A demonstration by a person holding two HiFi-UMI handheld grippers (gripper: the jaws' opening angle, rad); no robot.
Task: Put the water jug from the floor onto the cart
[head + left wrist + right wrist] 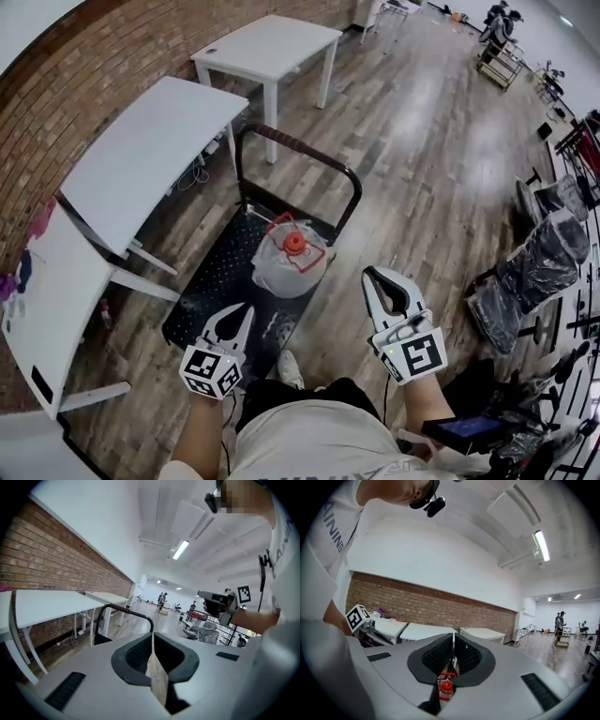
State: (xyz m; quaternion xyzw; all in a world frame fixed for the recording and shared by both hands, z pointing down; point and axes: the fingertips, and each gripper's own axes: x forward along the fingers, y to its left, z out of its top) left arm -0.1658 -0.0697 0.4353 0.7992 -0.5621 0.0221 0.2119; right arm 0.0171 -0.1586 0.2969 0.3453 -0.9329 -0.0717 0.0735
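Note:
The water jug point(291, 255), clear with a red cap and a red handle, stands upright on the black deck of the cart point(211, 281), below the cart's push handle point(300, 150). My left gripper point(246, 311) hangs over the near end of the deck, short of the jug, with its jaws shut and nothing in them. My right gripper point(373, 275) is to the right of the jug, apart from it, also shut and empty. In the left gripper view the pads point(152, 641) meet, with the cart handle point(126, 612) beyond. In the right gripper view the jug's red cap point(446, 686) shows below the shut jaws.
Two white tables point(150, 150) point(267, 47) stand along the brick wall at the left. Plastic-wrapped chairs point(539, 267) sit at the right, beside racks of equipment. A shoe point(289, 366) of the person is on the wooden floor at the cart's near end.

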